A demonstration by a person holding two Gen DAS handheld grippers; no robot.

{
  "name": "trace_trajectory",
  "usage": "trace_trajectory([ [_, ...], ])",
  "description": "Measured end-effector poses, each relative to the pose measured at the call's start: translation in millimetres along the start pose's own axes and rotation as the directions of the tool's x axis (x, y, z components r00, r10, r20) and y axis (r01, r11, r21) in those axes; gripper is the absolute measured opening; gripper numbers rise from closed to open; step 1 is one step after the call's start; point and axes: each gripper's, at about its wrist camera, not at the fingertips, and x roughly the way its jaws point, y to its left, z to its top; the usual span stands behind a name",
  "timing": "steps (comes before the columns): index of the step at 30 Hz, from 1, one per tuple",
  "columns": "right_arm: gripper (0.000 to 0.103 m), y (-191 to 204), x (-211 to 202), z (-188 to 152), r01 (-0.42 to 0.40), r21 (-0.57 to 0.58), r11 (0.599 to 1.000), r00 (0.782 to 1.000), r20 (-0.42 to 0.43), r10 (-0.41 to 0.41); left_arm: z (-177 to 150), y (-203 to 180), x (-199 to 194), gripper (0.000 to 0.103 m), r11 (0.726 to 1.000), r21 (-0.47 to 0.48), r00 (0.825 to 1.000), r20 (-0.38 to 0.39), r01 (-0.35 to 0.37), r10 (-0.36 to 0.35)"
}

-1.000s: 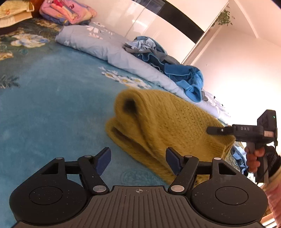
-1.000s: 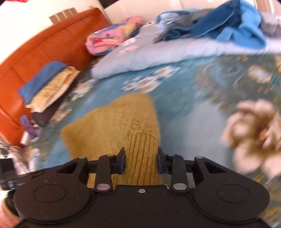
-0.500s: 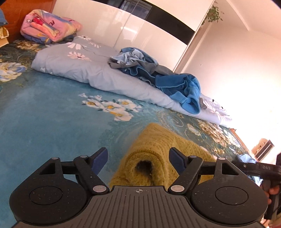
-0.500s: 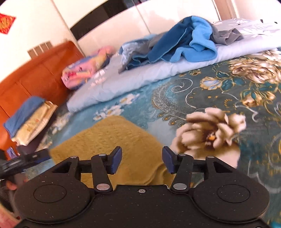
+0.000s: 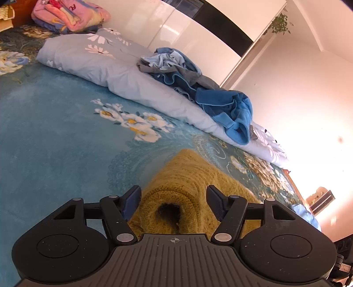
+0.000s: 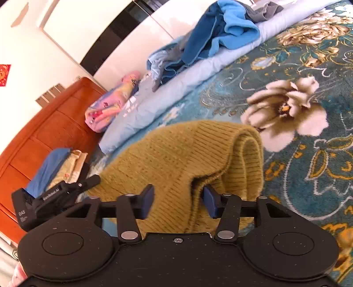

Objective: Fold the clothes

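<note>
The mustard-yellow knitted sweater (image 5: 189, 176) lies folded on the teal floral bedspread (image 5: 55, 123), toward the bed's near edge. The left wrist view looks straight into a rolled end with a dark opening, framed by the left tongs (image 5: 174, 199), whose jaws stand spread on either side of the roll, neither pad clearly touching it. Only the right wrist view shows the sweater's ribbed hem doubled over at its right side, the orange-brown wooden headboard (image 6: 44, 132) at the head of the bed, and the left tongs from outside (image 6: 92, 180), lettered "DAS". The right tongs (image 6: 178, 199) are spread too, over the sweater's near edge, gripping nothing.

Half a second ago the right tongs sat over flat knit; now a raised fold lies between them, and the left view has closed in on the roll.

A pale blue flowered duvet (image 5: 123, 75) runs along the bed's far edge, carrying a heap of blue fleece and grey clothes (image 5: 211, 99); a pink patterned folded blanket (image 5: 68, 14) sits at the far corner.
</note>
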Motion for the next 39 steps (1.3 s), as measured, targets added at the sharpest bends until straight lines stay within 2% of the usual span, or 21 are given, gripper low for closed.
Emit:
trace_trajectory([
  [4, 0.030, -3, 10, -2, 0.029, 0.016, 0.999, 0.999, -0.026, -0.029, 0, 0, 6, 0.060, 1.000, -0.025, 1.000, -0.008, 0.001, -0.002],
  [5, 0.022, -8, 14, -2, 0.034, 0.040, 0.999, 0.999, -0.042, -0.032, 0, 1, 7, 0.058, 0.999, -0.035, 1.000, -0.011, 0.000, -0.001],
  [6, 0.012, -12, 18, -3, 0.038, 0.065, 0.997, 0.998, -0.057, -0.035, 0, 3, 8, 0.051, 0.999, -0.054, 1.000, -0.012, -0.003, 0.003],
  [9, 0.009, -20, 15, -2, 0.008, 0.124, 0.992, 0.999, -0.051, -0.002, 1, 8, 5, 0.041, 0.994, -0.107, 1.000, 0.002, 0.010, -0.010],
  [13, 0.008, -12, -5, 4, -0.014, 0.088, 0.996, 1.000, 0.000, 0.014, 0, 1, -4, 0.033, 0.998, -0.050, 0.999, 0.023, 0.040, -0.039],
  [16, 0.008, -6, -21, 6, -0.010, 0.050, 0.999, 0.999, 0.031, 0.008, -5, -4, -11, 0.033, 0.998, -0.003, 0.998, 0.028, 0.060, -0.060],
  [18, 0.008, -7, -26, 4, 0.004, 0.028, 1.000, 1.000, 0.030, -0.005, -12, -2, -10, 0.033, 0.999, 0.033, 0.999, 0.016, 0.030, -0.030],
  [21, 0.008, -24, -11, -11, 0.050, 0.069, 0.996, 0.998, -0.034, -0.048, -24, 10, 0, 0.033, 0.999, 0.037, 0.999, -0.037, -0.024, 0.025],
  [24, 0.007, -36, -5, -21, 0.036, 0.130, 0.991, 0.999, -0.032, -0.032, -31, 21, 2, 0.033, 1.000, 0.016, 0.999, -0.047, -0.020, 0.021],
  [26, 0.007, -35, -7, -20, 0.030, 0.120, 0.992, 0.999, -0.026, -0.027, -28, 20, -1, 0.035, 0.999, 0.035, 0.999, -0.044, -0.010, 0.011],
  [28, 0.010, -31, -11, -19, 0.024, 0.101, 0.995, 0.999, -0.025, -0.021, -25, 15, -5, 0.041, 0.997, 0.081, 0.999, -0.038, -0.008, 0.011],
  [29, 0.015, -29, -14, -17, 0.020, 0.091, 0.996, 1.000, -0.018, -0.019, -23, 11, -8, 0.045, 0.994, 0.107, 1.000, -0.029, -0.009, 0.012],
  [31, 0.020, -25, -24, -16, 0.029, 0.068, 0.997, 1.000, 0.008, -0.030, -18, 5, -15, 0.063, 0.987, 0.158, 1.000, -0.002, -0.011, 0.011],
  [33, 0.042, -25, -32, -16, 0.051, 0.051, 0.997, 0.998, 0.029, -0.053, -12, 2, -21, 0.077, 0.982, 0.188, 1.000, 0.015, 0.001, -0.004],
  [34, 0.048, -27, -33, -18, 0.059, 0.060, 0.996, 0.998, 0.033, -0.061, -8, 2, -21, 0.082, 0.980, 0.198, 1.000, 0.015, 0.008, -0.011],
  [36, 0.058, -33, -34, -22, 0.075, 0.079, 0.994, 0.996, 0.042, -0.078, 1, 4, -15, 0.084, 0.979, 0.202, 1.000, 0.003, -0.004, 0.003],
  [37, 0.061, -35, -35, -24, 0.083, 0.088, 0.993, 0.995, 0.046, -0.087, 5, 6, -11, 0.094, 0.980, 0.200, 1.000, -0.006, -0.013, 0.015],
  [39, 0.074, -41, -36, -28, 0.098, 0.107, 0.989, 0.993, 0.053, -0.104, 11, 10, 0, 0.102, 0.979, 0.202, 1.000, -0.026, -0.009, 0.015],
])
